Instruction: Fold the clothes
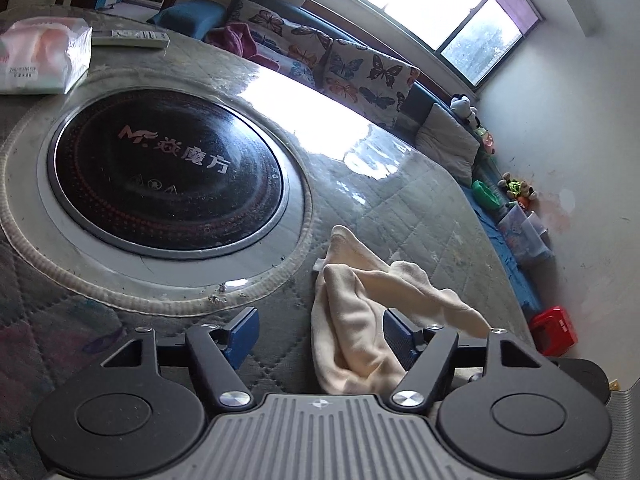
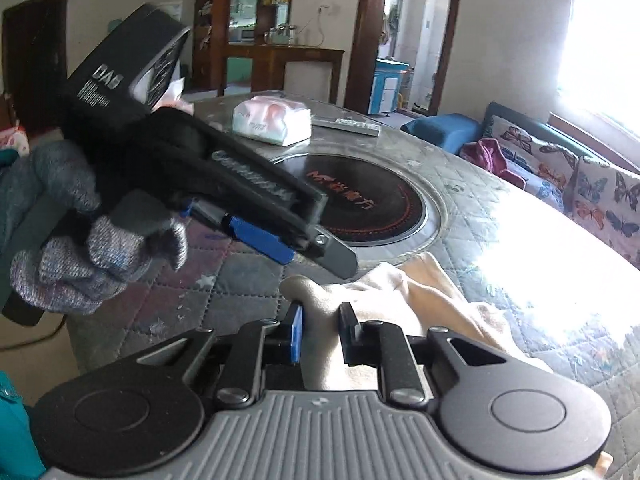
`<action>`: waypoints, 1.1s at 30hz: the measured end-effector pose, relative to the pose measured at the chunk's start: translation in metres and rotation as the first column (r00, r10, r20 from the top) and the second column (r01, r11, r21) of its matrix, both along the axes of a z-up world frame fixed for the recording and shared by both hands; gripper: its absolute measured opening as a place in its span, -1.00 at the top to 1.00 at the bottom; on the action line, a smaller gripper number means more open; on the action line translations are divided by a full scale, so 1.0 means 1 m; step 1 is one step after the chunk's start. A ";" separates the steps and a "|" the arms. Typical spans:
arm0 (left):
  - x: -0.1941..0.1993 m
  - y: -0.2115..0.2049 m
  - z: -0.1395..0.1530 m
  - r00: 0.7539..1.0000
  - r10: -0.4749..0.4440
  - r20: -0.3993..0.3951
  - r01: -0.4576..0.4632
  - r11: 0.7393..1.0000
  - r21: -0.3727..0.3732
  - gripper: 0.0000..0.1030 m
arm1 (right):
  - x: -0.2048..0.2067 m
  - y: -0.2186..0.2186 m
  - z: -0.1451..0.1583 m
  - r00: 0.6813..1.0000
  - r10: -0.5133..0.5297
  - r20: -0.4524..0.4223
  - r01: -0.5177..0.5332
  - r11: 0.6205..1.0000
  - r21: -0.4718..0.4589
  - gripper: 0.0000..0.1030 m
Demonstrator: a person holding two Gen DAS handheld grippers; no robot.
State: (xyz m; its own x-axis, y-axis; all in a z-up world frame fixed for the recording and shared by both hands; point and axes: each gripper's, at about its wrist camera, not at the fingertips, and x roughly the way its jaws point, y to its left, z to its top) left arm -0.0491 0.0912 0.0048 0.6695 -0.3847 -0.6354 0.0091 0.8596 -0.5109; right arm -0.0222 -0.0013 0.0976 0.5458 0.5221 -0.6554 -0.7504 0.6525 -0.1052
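A cream cloth (image 1: 348,312) lies bunched on the quilted table (image 1: 400,208) near its front edge. My left gripper (image 1: 319,318) stands open over it. The cloth fills the right half of the gap and drapes over the right blue pad (image 1: 398,340); the left pad (image 1: 242,336) is bare. In the right wrist view my right gripper (image 2: 322,320) is shut on a raised fold of the cream cloth (image 2: 420,300), pinched between its two pads. The left gripper (image 2: 304,250), held by a gloved hand (image 2: 80,264), hovers just beyond that fold.
A black round cooker plate (image 1: 168,176) is set into the table's middle. A tissue pack (image 1: 40,60) and a remote (image 1: 128,38) lie at the far side. A sofa with butterfly cushions (image 1: 352,68) runs along the window wall, with a red stool (image 1: 554,330) on the floor.
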 end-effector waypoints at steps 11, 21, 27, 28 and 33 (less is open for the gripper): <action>0.000 -0.004 -0.010 1.000 -0.011 -0.019 0.012 0.999 0.038 -0.39 | -0.013 -0.021 -0.011 0.999 -0.031 -0.032 0.031 1.000 -0.003 0.40; -0.005 0.002 -0.006 0.999 0.019 -0.026 -0.019 1.000 0.002 -0.39 | -0.016 0.004 -0.020 0.996 0.059 0.060 -0.054 0.995 -0.078 0.38; -0.006 0.007 -0.010 0.995 0.062 -0.073 -0.071 0.990 -0.119 -0.45 | -0.006 0.007 -0.019 0.998 0.050 0.044 -0.048 0.998 -0.047 0.68; -0.005 0.008 -0.012 0.994 0.068 -0.081 -0.080 0.985 -0.154 -0.45 | -0.005 0.003 -0.016 0.999 0.039 0.029 -0.038 0.999 -0.021 0.72; 0.004 0.005 -0.022 0.989 0.060 -0.134 -0.097 0.951 -0.292 -0.47 | -0.002 -0.016 0.001 1.000 -0.009 0.002 0.009 0.998 0.069 0.77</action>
